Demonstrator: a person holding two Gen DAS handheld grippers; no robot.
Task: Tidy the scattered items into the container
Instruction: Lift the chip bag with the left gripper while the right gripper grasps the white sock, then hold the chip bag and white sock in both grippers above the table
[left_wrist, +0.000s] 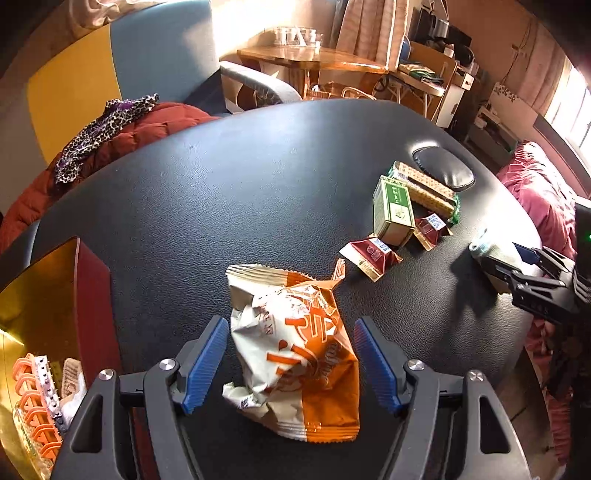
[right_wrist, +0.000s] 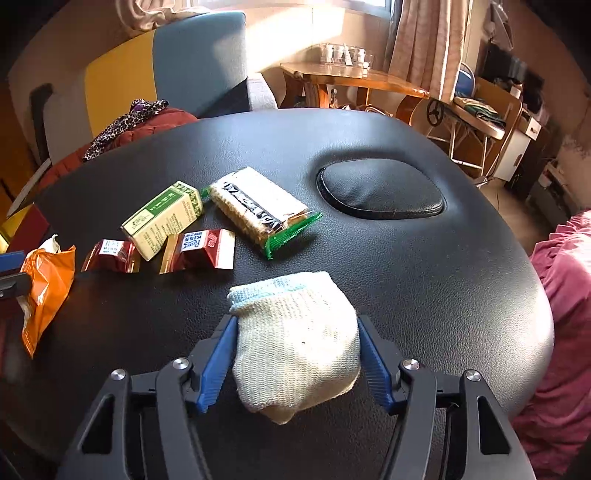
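Note:
An orange and white snack bag lies on the black table, between the blue pads of my left gripper, which stands open with small gaps on both sides. The gold and red container sits at the left with several items inside. My right gripper is shut on a cream sock with a blue cuff, both pads pressing its sides. Beyond lie a green box, a cracker pack and two red chocolate packets.
An oval cushion is set into the table's far right. A red jacket with a leopard-print cloth lies on the chair at the back left. Pink bedding borders the table's right edge. A wooden table stands behind.

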